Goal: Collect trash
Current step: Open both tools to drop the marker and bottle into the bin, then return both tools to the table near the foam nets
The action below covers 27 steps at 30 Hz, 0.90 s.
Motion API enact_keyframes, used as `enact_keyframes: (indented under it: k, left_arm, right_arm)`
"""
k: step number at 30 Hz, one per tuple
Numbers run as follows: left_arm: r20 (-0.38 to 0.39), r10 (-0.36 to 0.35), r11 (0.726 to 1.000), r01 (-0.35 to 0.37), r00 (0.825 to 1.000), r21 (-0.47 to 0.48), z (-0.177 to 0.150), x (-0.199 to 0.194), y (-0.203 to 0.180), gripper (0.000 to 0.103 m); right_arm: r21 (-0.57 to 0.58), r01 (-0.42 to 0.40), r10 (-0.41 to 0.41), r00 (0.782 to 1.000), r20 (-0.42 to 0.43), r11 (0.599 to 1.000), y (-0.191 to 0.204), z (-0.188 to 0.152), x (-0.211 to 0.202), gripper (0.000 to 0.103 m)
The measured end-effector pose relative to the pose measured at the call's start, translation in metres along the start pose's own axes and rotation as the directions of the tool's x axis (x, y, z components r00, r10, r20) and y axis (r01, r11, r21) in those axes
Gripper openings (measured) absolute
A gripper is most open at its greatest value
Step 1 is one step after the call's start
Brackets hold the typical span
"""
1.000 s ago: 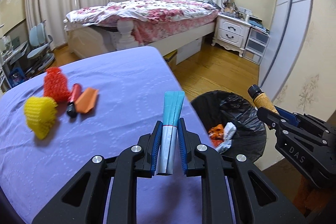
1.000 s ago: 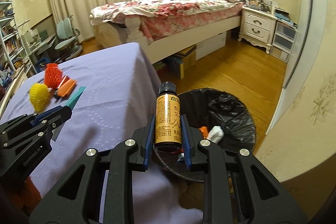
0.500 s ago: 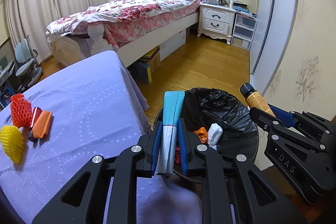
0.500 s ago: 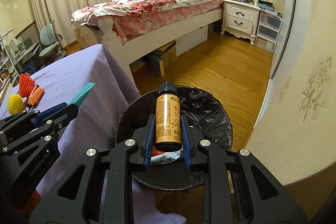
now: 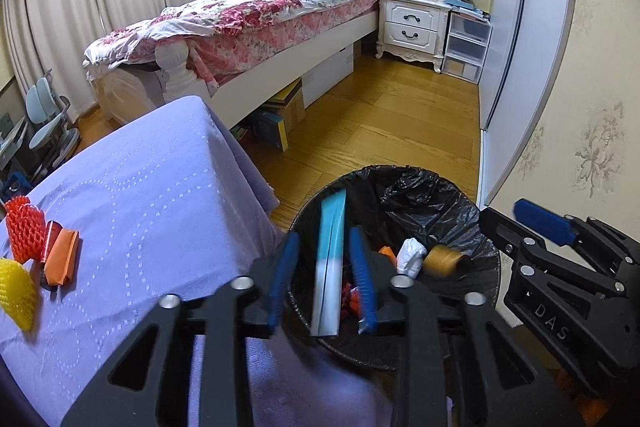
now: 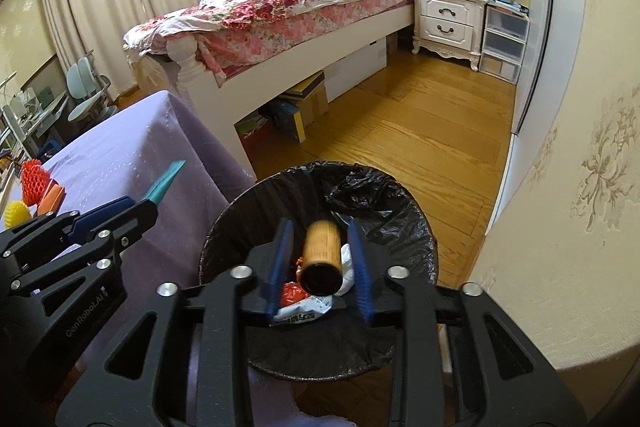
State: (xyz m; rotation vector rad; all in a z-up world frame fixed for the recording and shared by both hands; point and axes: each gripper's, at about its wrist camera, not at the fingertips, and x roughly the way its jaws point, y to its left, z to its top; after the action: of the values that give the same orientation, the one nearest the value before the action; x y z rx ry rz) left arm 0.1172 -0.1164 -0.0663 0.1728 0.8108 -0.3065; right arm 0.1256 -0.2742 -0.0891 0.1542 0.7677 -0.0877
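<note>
Both claws opening over the bin [image 6: 224, 227]! Left claw [image 5: 324, 267] spreads, the teal-and-white packet [image 5: 330, 259] loose between its pads. Right claw [image 6: 320, 263] parts too, the amber bottle [image 6: 322, 259] dropping free. Below them: crumpled white wrapper [image 6: 304, 311], orange scraps [image 6: 292, 293].

We are looking steeply down along each gripper's fingers, close above the shared trash bin [image 5: 472, 227], bed [image 6: 304, 3] beyond.

The tablecloth [image 5: 152, 187] is lilac with white dotted rings. The bin liner [image 6: 384, 203] is black, the bottle [image 6: 322, 247] amber, the bedspread [image 5: 256, 11] pink floral.
</note>
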Motion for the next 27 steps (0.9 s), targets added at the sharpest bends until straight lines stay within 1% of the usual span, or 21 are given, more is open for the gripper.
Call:
enact_keyframes:
  k: [1,3,4,5,9,11,12,15,16,17,21,24,27]
  left_arm:
    - [0.002,0.001,1.0,-0.001,1.0,-0.009,-0.001,-0.001,0.001,0.049]
    - [0.007,0.0,1.0,0.0,1.0,-0.024,-0.002,-0.003,0.003,0.058]
    - [0.009,0.004,1.0,-0.004,1.0,-0.029,-0.002,-0.005,0.004,0.06]
    - [0.011,0.006,0.999,-0.006,1.0,-0.032,-0.003,-0.006,0.005,0.064]
    - [0.015,0.019,0.999,-0.018,1.0,-0.046,-0.005,-0.011,0.008,0.07]
    - [0.014,0.03,0.998,-0.029,0.999,-0.049,-0.006,-0.012,0.01,0.071]
    - [0.015,0.038,0.998,-0.037,0.999,-0.052,-0.007,-0.015,0.012,0.071]
    - [0.019,0.05,0.997,-0.049,0.999,-0.064,-0.01,-0.02,0.02,0.072]
    - [0.02,0.059,0.996,-0.057,0.998,-0.072,-0.012,-0.024,0.024,0.072]
    - [0.02,0.064,0.995,-0.062,0.998,-0.076,-0.012,-0.025,0.026,0.072]
    - [0.013,0.099,0.989,-0.097,0.995,-0.107,-0.019,-0.034,0.045,0.072]
    - [0.01,0.143,0.981,-0.14,0.99,-0.131,-0.028,-0.041,0.065,0.072]
    - [-0.001,0.179,0.97,-0.177,0.984,-0.165,-0.038,-0.046,0.085,0.072]
  right_arm:
    - [0.005,0.006,-0.006,1.0,0.002,1.0,-0.001,-0.001,0.0,0.044]
    - [0.01,0.016,-0.016,1.0,0.003,1.0,-0.003,-0.001,0.0,0.047]
    - [0.015,0.021,-0.021,1.0,0.003,1.0,-0.004,-0.001,-0.001,0.051]
    - [0.019,0.022,-0.022,1.0,0.003,1.0,-0.005,-0.002,-0.002,0.053]
    - [0.02,0.028,-0.028,1.0,0.004,0.999,-0.006,-0.001,-0.003,0.061]
    - [0.022,0.03,-0.031,1.0,0.005,0.999,-0.006,-0.001,-0.004,0.065]
    - [0.022,0.031,-0.032,0.999,0.007,0.999,-0.005,-0.002,-0.007,0.069]
    - [0.028,0.028,-0.028,1.0,0.012,0.999,-0.003,-0.002,-0.01,0.076]
    - [0.032,0.03,-0.03,0.999,0.016,0.999,-0.001,-0.003,-0.011,0.081]
    - [0.032,0.026,-0.027,1.0,0.015,0.999,0.002,-0.003,-0.012,0.083]
    - [0.031,0.017,-0.018,1.0,0.009,0.999,0.008,-0.003,-0.014,0.085]
    - [0.019,-0.012,0.012,1.0,-0.001,1.0,0.021,-0.005,-0.015,0.085]
    - [-0.024,-0.055,0.054,0.998,-0.015,0.998,0.046,-0.008,-0.016,0.085]
